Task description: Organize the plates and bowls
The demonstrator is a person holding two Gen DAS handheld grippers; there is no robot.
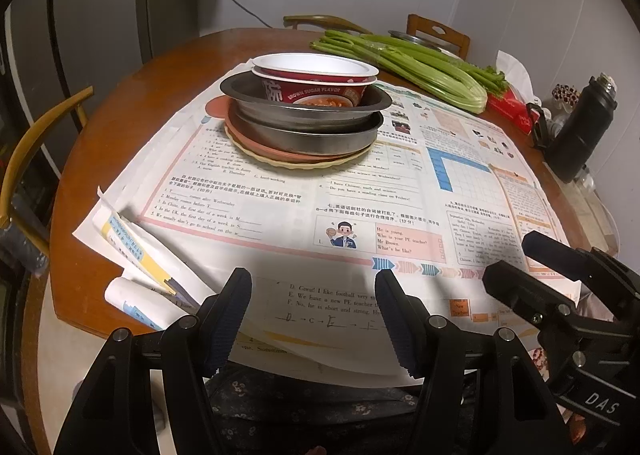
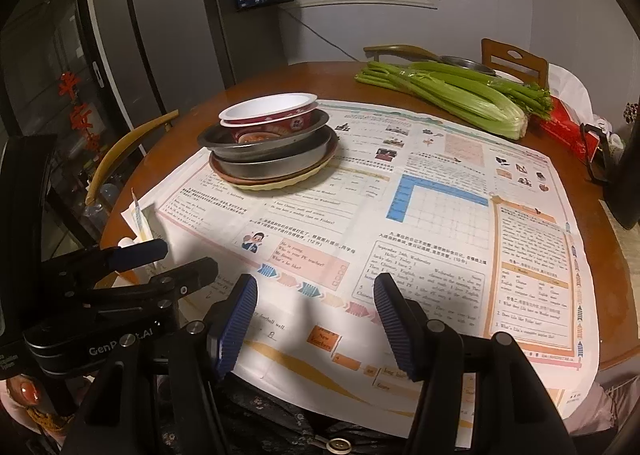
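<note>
One stack of dishes point(image 1: 302, 115) stands on the worktop point(image 1: 120, 103), well ahead of both sets of jaws, resting on printed worksheets point(image 1: 360, 207) spread across the wood. Contents, bottom to top: a cream scalloped plate point(image 1: 296, 163); a terracotta plate point(image 1: 256, 145); a steel pan point(image 1: 304, 137); a second steel pan point(image 1: 296, 107), sitting slightly skewed; two nested red-and-white paper bowls point(image 1: 316, 81). Left gripper point(image 1: 314, 319): jaws parted wide, holding nothing, poised over the near edge of the paper. Right gripper point(image 2: 316, 319): jaws likewise spread and empty, over the same near edge. Bearing of stack: from the left jaws, almost straight ahead along the fingers; from the right jaws, ahead and clearly off to the left. Judged from this, the left gripper has the more direct line, though neither is close. The stack is round, so it has no long axis to align to; its rims lie roughly level, and any grasp would probably be taken on a near rim edge. Status: the plates and bowls already sit nested in one pile, large below and small above, which fits either a finished sorting or a pile awaiting separation; the views do not settle which. Other items beyond the stack: celery point(image 2: 444, 95), a red packet point(image 2: 560, 127), a dark flask point(image 1: 580, 135).
</note>
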